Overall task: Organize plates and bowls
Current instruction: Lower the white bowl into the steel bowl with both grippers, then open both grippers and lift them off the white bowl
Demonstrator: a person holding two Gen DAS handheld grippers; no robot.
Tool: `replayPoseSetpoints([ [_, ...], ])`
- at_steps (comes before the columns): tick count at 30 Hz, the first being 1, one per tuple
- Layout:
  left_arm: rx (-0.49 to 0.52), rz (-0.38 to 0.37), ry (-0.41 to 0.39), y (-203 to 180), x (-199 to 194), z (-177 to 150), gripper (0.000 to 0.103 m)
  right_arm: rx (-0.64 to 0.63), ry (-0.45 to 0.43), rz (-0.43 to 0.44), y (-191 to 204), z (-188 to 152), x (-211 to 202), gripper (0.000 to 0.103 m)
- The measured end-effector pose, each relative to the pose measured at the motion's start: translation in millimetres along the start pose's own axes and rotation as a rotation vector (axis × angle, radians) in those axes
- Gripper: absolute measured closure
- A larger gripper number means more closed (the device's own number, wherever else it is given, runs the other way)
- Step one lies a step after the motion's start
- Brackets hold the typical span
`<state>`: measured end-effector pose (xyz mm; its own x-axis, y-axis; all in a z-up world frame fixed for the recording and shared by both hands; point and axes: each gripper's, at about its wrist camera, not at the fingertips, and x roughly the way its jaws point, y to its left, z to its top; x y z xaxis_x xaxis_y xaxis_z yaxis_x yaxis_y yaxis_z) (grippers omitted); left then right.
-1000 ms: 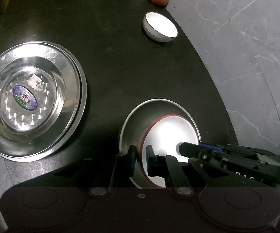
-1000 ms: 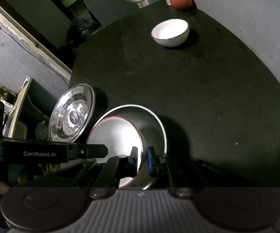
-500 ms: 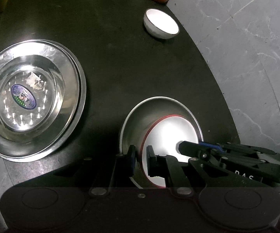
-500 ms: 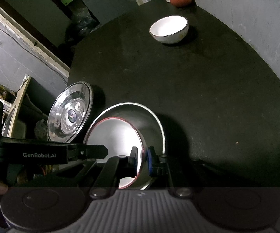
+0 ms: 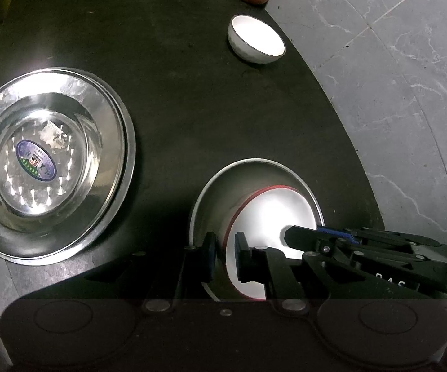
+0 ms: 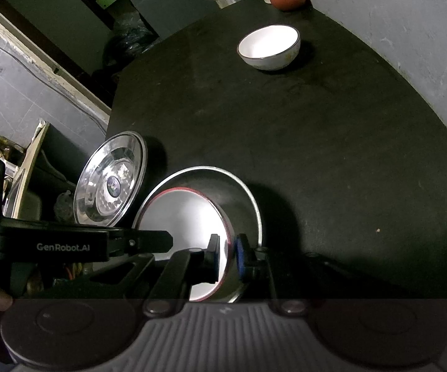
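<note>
Stacked steel plates (image 5: 53, 161), 9 o'clock on black table (image 5: 192, 108). Left gripper (image 5: 223, 255), then right gripper (image 6: 227, 255), each clamped on red-rimmed white bowl (image 5: 273, 214) nested in steel bowl (image 5: 220, 192), 6 o'clock. White ceramic bowl (image 5: 256, 43), 1 o'clock.

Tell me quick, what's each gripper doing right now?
Left gripper: shut on the rim of the red-rimmed bowl.
Right gripper: shut on the same bowl's opposite rim.
</note>
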<state>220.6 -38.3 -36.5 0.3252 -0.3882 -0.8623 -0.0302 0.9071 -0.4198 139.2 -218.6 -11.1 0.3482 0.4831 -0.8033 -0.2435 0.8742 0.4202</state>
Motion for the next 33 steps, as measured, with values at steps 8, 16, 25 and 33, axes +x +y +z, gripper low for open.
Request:
replayPoseSetpoints([
  [8,-0.003,0.013,-0.01,0.7,-4.0,2.9,0.087,0.003,-0.004,-0.005,-0.8,2.5,-0.6,0.089],
  [16,-0.001,0.017,-0.015,0.2,-7.2,3.3,0.086,0.004,-0.008,-0.008,-1.6,3.3,-0.5,0.088],
  [25,0.006,0.002,-0.04,1.4,-16.6,5.9,0.079,0.017,-0.033,-0.007,-1.7,4.1,-4.9,0.084],
  [33,0.029,-0.019,-0.086,1.7,-30.5,16.1,0.068,0.037,-0.083,0.0,-2.9,6.0,-14.5,0.079],
])
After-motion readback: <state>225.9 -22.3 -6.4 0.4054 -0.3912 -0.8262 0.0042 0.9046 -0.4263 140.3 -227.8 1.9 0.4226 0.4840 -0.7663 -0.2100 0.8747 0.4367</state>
